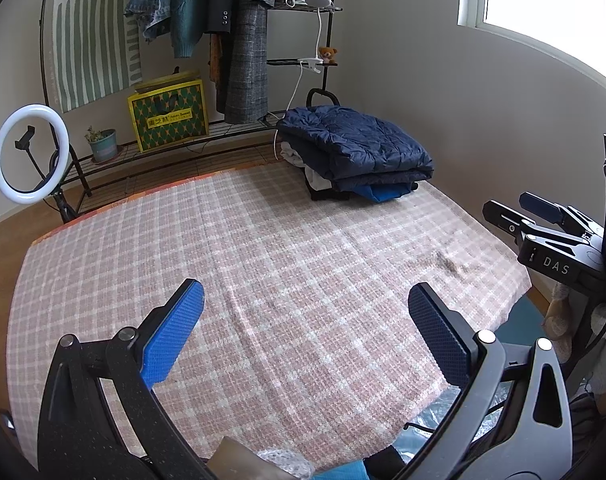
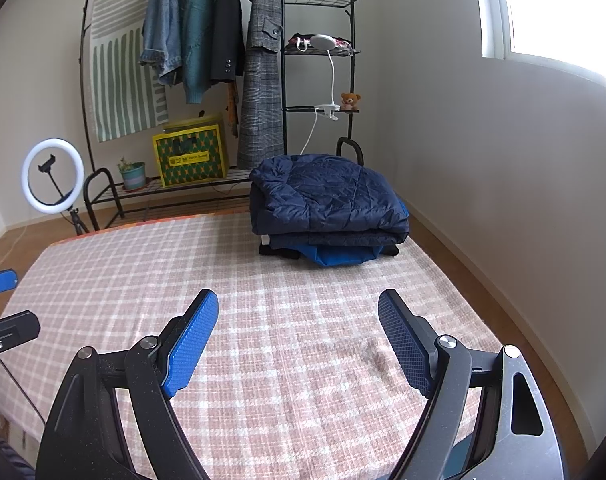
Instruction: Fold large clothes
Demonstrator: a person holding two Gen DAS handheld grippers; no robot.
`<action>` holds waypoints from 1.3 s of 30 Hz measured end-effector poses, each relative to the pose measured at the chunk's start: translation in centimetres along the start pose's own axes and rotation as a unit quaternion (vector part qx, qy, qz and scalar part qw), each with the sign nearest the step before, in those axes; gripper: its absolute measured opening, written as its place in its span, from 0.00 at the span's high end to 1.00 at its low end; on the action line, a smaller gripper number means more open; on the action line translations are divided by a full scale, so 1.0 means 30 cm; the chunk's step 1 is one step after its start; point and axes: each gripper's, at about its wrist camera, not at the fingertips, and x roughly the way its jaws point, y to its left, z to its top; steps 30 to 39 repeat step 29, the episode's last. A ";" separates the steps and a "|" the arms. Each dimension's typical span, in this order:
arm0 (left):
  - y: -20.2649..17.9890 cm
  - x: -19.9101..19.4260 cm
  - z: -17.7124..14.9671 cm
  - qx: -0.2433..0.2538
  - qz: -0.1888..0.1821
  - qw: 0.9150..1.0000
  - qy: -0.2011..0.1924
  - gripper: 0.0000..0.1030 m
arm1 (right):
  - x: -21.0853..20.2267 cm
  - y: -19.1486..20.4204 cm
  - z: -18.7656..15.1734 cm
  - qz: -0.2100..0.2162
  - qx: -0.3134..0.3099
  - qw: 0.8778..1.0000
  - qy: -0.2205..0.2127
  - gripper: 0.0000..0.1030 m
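While both claws hang spread wide with nothing between their blue pads, the left gripper (image 1: 305, 312) and right gripper (image 2: 297, 324) sit above the near part of a pink checked blanket (image 2: 287, 360). At its far right corner lies a stack of folded clothes (image 2: 327, 204), a navy quilted jacket (image 1: 355, 144) on top. Beyond stands a clothes rack (image 2: 219, 40).

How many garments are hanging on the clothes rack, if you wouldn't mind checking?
4, left to right: denim jacket, teal sweater, black blazer, grey plaid coat. Something orange behind the coat may be another.
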 end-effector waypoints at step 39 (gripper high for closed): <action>-0.029 -0.011 0.010 -0.008 0.004 1.000 -0.011 0.00 | -0.009 0.007 -0.003 0.002 -0.001 1.000 0.000 0.20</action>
